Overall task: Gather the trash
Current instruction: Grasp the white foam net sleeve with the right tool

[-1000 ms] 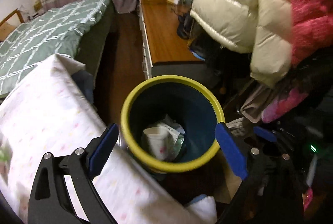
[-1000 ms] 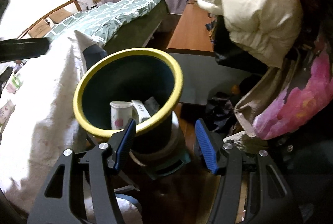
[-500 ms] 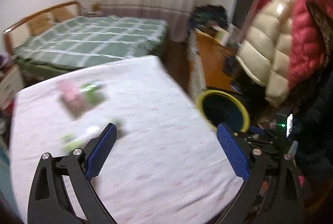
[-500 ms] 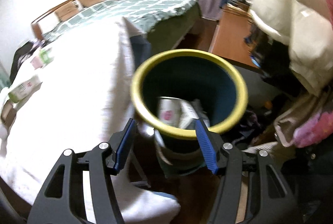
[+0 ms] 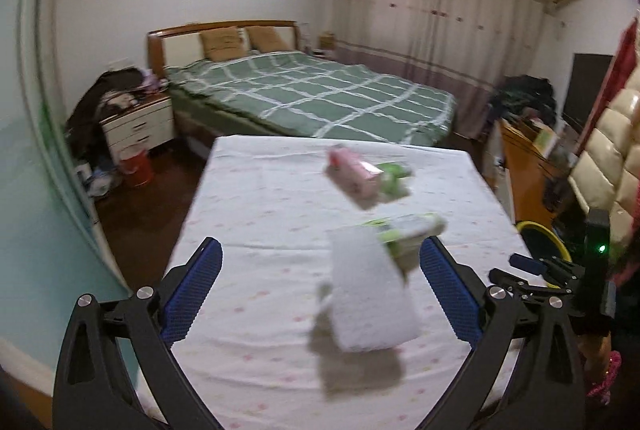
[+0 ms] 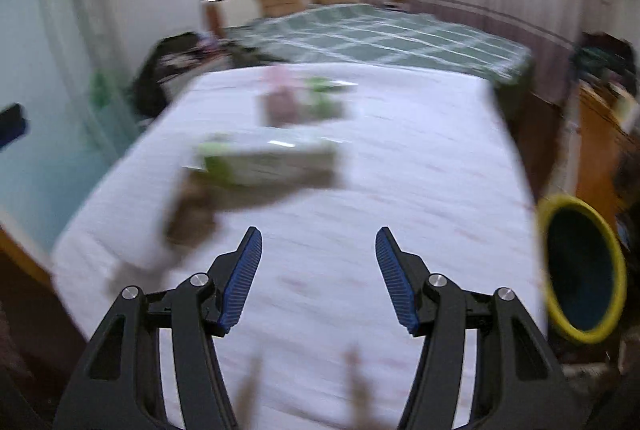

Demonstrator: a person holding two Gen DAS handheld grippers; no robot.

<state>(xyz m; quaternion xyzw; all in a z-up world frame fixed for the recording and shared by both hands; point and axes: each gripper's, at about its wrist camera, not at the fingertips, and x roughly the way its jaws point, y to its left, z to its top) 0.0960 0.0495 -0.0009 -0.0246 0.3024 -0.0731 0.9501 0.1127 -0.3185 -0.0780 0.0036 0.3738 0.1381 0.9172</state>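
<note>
Left gripper (image 5: 320,290), jaws opening and empty, should settle squarely over the white folded paper (image 5: 370,294) on the pink-dotted white tablecloth (image 5: 256,206) before pinching; right gripper (image 6: 319,276) hangs part-spread, empty

My left gripper (image 5: 320,278) has matt black plastic arms and ribbed blue pads (image 5: 192,290). Below lies a soft matt cloth sheet (image 5: 260,214), a white paper tissue (image 5: 368,302) and glossy packets (image 5: 356,178). The bin (image 6: 580,270) looks like smooth plastic; the headboard (image 5: 224,30) is polished wood.

Home bedroom: double bed (image 5: 312,102) with green checked cover, nightstand (image 5: 138,126), curtains (image 5: 440,18).
</note>
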